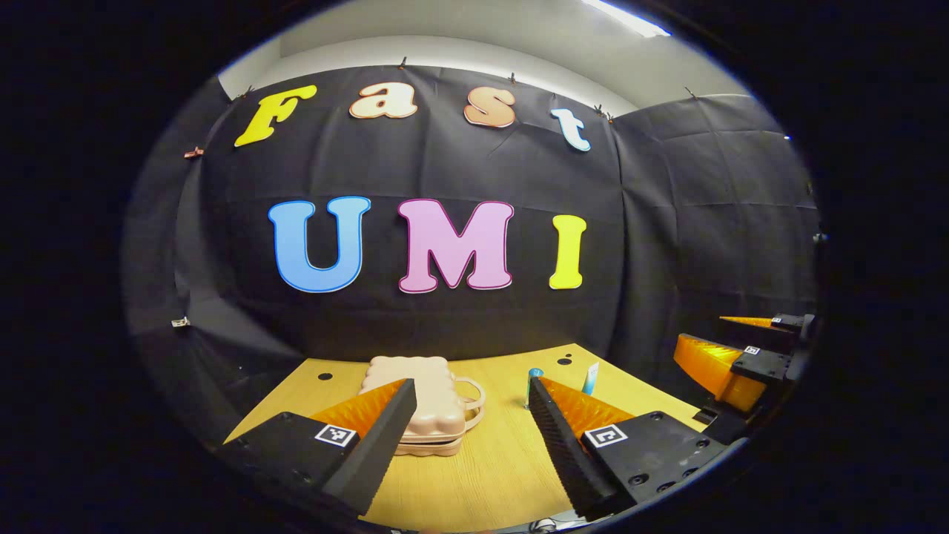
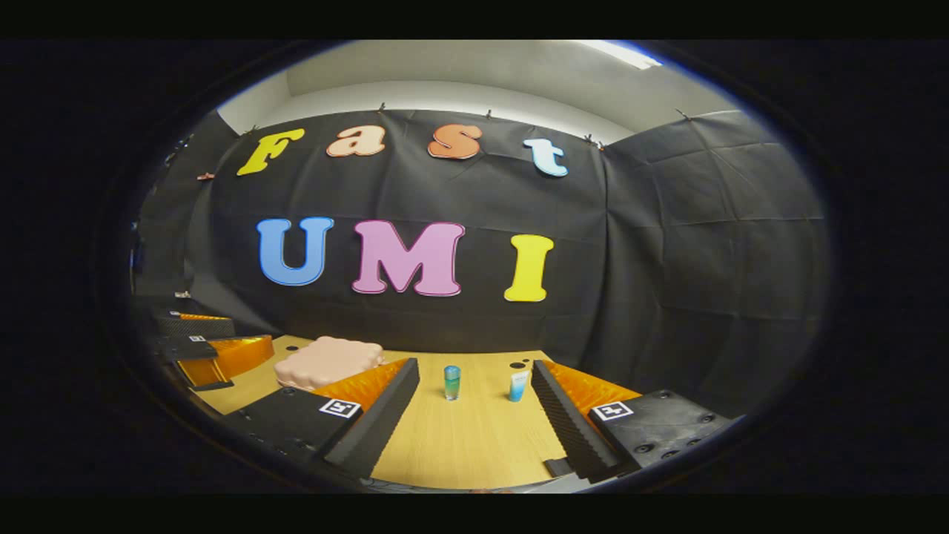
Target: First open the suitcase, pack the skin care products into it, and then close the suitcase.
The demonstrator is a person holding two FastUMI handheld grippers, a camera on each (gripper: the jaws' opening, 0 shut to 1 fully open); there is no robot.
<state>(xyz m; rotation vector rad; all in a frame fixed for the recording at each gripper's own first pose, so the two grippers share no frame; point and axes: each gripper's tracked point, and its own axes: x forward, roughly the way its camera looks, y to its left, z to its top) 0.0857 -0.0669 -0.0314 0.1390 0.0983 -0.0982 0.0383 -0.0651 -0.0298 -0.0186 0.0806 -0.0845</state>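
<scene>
suitcase (image 1: 426, 404) shut, part hidden | bottle (image 2: 451, 382) + tube (image 2: 518, 386) apart

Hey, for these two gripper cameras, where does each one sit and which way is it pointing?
Left gripper view: rides the left gripper, looks across the table at the closed suitcase; its own open fingers show below, the other gripper at far right.
Right gripper view: rides the right gripper, faces the bottle and tube; own open fingers below.
Both share table, suitcase, bottle, tube.
</scene>
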